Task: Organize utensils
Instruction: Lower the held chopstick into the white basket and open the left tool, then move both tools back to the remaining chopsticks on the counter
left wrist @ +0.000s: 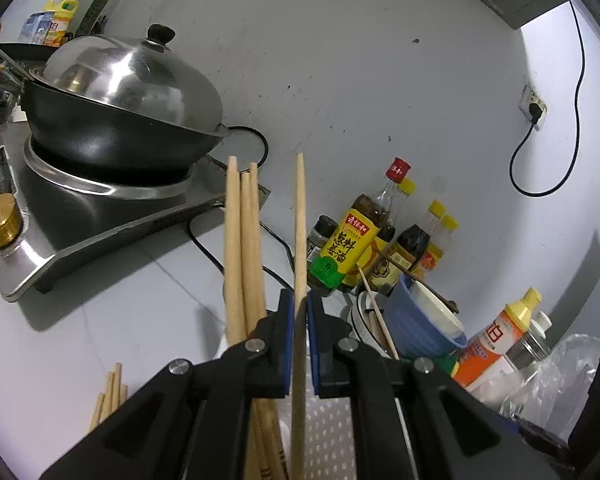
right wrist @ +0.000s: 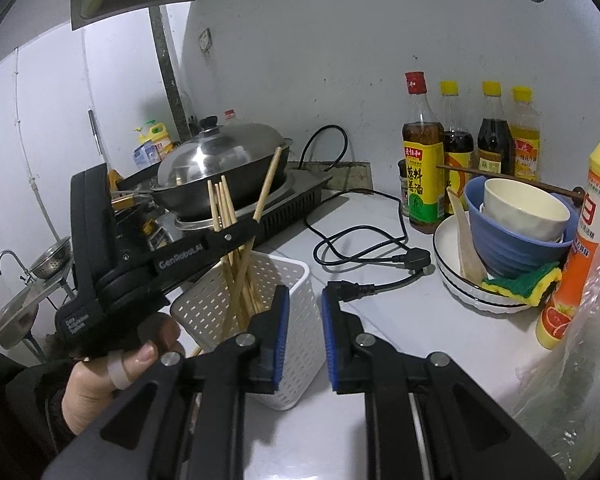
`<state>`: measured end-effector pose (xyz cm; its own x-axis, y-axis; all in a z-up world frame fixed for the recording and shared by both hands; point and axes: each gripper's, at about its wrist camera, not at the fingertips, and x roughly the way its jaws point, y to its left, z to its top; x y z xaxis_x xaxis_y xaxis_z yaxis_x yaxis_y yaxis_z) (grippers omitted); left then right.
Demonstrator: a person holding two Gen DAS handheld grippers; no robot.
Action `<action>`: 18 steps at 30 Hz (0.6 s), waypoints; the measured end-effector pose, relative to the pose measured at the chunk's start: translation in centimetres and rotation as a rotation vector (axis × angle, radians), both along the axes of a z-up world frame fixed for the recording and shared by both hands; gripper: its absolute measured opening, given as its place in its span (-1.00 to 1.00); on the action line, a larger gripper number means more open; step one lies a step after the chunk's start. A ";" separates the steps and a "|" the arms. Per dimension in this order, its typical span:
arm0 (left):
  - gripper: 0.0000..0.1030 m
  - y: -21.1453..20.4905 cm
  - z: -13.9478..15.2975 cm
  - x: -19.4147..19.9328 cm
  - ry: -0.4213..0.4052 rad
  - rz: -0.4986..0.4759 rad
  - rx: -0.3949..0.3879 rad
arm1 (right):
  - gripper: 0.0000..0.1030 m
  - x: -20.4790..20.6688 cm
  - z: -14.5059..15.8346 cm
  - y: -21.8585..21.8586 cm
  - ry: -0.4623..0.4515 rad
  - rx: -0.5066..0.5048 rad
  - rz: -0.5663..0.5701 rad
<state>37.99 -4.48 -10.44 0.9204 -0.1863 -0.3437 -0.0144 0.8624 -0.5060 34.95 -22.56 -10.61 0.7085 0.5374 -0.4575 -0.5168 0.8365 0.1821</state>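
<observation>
My left gripper (left wrist: 300, 300) is shut on a single pale wooden chopstick (left wrist: 299, 220), which stands nearly upright with its lower end inside the white perforated holder (left wrist: 332, 432). Three more chopsticks (left wrist: 242, 240) lean in the holder just to the left. In the right wrist view a hand holds the left gripper (right wrist: 254, 226) over the holder (right wrist: 220, 304), and the held chopstick (right wrist: 269, 182) slants up to the right. My right gripper (right wrist: 305, 300) straddles the holder's near right wall, one pad inside and one outside, gripping it.
Loose chopsticks (left wrist: 110, 392) lie on the counter at lower left. A lidded wok (right wrist: 220, 160) sits on the stove behind the holder. Sauce bottles (right wrist: 422, 152), stacked bowls (right wrist: 520, 232) on a white plate (right wrist: 452, 264), a sponge (right wrist: 524, 282), a black cord (right wrist: 364, 240) and an orange bottle (right wrist: 576, 260) crowd the right.
</observation>
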 end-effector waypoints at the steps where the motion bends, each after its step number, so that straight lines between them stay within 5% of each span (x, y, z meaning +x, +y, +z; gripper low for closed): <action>1: -0.88 0.1 0.0 -0.1 0.001 0.000 0.003 | -0.71 0.1 0.0 0.0 0.000 -0.001 0.000; 6: -0.85 0.8 0.3 -1.1 0.017 -0.020 0.009 | -0.71 -0.1 0.0 0.3 -0.001 -0.007 -0.002; 14: -0.18 2.3 1.3 -3.5 0.002 -0.069 0.001 | -0.71 -1.3 0.4 1.5 -0.004 -0.026 -0.006; 18: -0.05 3.3 1.8 -4.9 -0.003 -0.076 0.015 | -0.71 -2.1 0.6 2.4 -0.008 -0.045 -0.013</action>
